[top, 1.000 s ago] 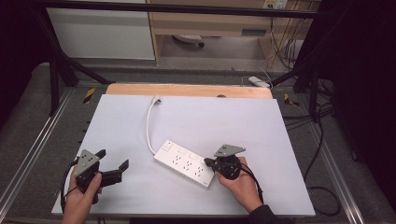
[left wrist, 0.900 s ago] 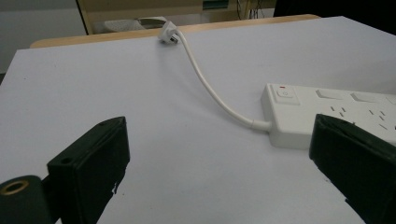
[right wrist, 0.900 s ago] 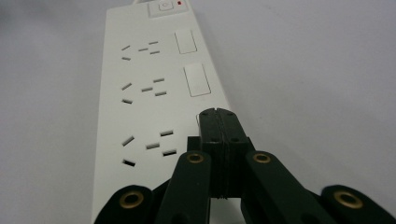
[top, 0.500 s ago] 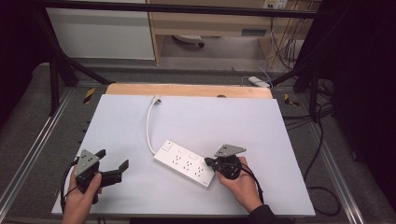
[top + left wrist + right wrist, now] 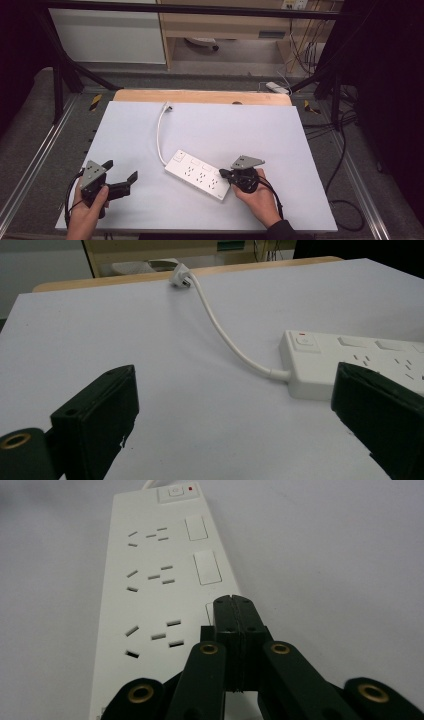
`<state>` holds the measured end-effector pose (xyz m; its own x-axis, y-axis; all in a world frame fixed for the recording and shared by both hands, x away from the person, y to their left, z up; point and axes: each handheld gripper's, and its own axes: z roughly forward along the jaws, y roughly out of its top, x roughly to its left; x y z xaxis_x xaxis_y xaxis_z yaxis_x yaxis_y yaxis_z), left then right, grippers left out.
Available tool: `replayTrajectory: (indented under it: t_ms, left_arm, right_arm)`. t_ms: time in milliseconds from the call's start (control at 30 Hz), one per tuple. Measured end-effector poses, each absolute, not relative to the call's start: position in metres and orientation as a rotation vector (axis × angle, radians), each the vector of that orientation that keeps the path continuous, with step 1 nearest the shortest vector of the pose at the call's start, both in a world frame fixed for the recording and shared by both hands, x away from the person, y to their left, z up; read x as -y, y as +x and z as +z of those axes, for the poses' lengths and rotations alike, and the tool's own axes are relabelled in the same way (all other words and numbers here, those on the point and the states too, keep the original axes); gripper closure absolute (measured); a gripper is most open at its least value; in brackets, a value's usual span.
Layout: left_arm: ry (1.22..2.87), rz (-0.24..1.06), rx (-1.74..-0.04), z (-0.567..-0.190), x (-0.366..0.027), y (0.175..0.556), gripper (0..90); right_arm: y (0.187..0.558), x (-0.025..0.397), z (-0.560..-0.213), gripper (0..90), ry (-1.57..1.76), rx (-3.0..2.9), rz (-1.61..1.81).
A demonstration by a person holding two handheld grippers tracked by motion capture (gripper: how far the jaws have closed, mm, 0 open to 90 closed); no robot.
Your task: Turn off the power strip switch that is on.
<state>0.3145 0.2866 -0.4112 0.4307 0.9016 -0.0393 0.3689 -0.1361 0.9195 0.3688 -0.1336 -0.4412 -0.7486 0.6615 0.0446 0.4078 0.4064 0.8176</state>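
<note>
A white power strip [image 5: 202, 175] lies slantwise on the white table [image 5: 250, 125]. Its white cable [image 5: 160, 131] curves toward the far edge and ends in a plug [image 5: 169, 106]. My right gripper [image 5: 223, 173] is shut with nothing between its jaws. In the right gripper view its tip [image 5: 235, 602] sits over the nearest rocker switch of the strip [image 5: 150, 580]; whether it touches is unclear. My left gripper [image 5: 120, 171] is held open near the front left, apart from the strip. In the left gripper view the strip [image 5: 350, 360] and cable [image 5: 220, 330] lie ahead between the wide jaws.
A wooden board [image 5: 200, 96] borders the table's far edge. Metal rails [image 5: 45, 150] run along both sides. Behind stand a shelf unit [image 5: 225, 25] and loose cables [image 5: 305, 50] on the floor.
</note>
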Motion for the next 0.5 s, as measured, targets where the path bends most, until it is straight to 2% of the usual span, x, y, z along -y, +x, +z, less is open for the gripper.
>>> replayTrajectory:
  t_ms: [500]
  left_arm:
    - [1.712,0.685,-1.11,-0.4113,-0.2863,0.3145,5.0]
  right_arm:
    - [0.3681,0.1342,-0.4436,90.0,0.931,-2.381,1.254]
